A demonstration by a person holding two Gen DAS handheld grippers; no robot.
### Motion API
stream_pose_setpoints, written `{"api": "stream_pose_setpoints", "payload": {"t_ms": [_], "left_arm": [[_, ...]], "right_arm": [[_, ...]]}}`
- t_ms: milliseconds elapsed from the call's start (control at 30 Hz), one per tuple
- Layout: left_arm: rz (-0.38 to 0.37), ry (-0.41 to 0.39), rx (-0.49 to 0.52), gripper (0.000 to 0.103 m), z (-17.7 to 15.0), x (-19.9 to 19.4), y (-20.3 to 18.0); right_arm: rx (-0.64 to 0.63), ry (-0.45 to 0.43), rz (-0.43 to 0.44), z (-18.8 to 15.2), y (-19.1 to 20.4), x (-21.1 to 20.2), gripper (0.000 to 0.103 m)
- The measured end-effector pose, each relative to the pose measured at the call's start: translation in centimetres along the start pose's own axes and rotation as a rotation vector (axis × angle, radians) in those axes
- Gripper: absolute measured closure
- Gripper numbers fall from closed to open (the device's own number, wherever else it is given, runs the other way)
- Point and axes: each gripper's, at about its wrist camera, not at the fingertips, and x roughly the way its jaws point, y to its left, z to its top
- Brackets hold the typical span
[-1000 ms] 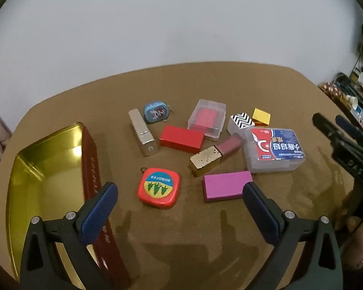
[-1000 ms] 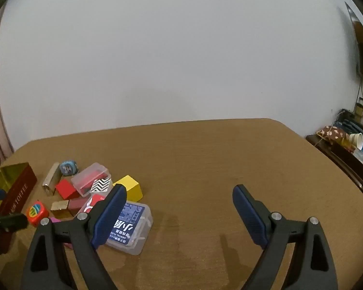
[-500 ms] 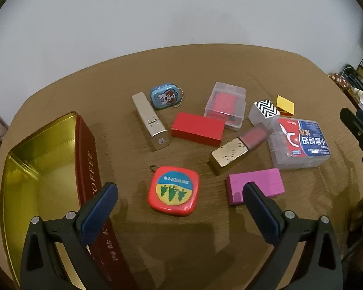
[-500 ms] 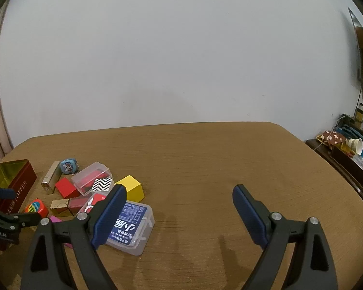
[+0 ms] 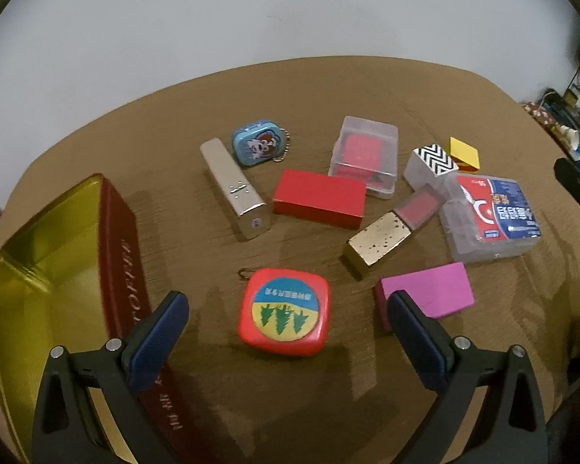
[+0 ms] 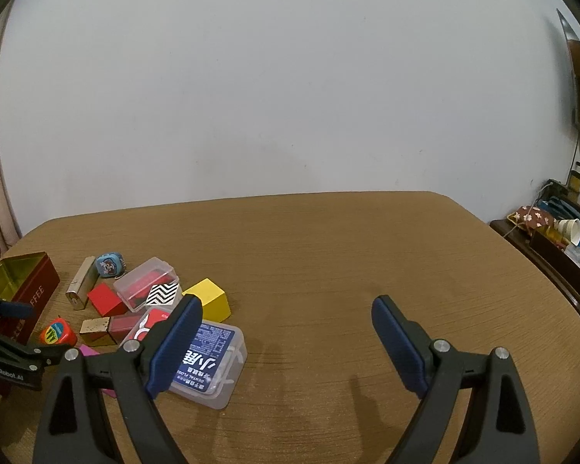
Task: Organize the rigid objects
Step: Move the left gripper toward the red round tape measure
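Note:
A red tin box (image 5: 120, 270) with a gold inside stands open at the left; it also shows in the right wrist view (image 6: 27, 294). My left gripper (image 5: 286, 309) is open, low over a red square tape measure (image 5: 285, 311), which lies between its fingers. Around it lie a silver bar (image 5: 234, 187), a blue mini tin (image 5: 257, 147), a red block (image 5: 319, 198), a gold-capped lipstick (image 5: 386, 237), a pink block (image 5: 431, 288) and a clear floss box (image 5: 491, 218). My right gripper (image 6: 286, 332) is open and empty over bare table, right of the pile.
A clear case with a red insert (image 5: 365, 160), a zigzag-patterned box (image 5: 431, 164) and a yellow block (image 5: 464, 152) lie at the back right of the pile. A cluttered side cabinet (image 6: 553, 239) stands beyond the table's right edge. A white wall is behind.
My left gripper has moved forward and down toward the red tape measure, which now lies between its fingers. The right gripper has barely moved.

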Motion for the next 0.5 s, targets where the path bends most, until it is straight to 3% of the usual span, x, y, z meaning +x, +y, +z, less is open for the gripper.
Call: {"api": "stream_pose_setpoints", "payload": {"t_ms": [300,500], "left_arm": [[-0.044,0.018,0.012,0.022,1.1,-1.6,1.8],[-0.058,0.062,0.083,0.022,1.9,-2.3,1.3]], "right_arm": [[0.005,0.018,0.001,0.1,0.0,0.4,0.011],[0.007,0.023,0.002,0.1,0.1,0.5,0.011]]}}
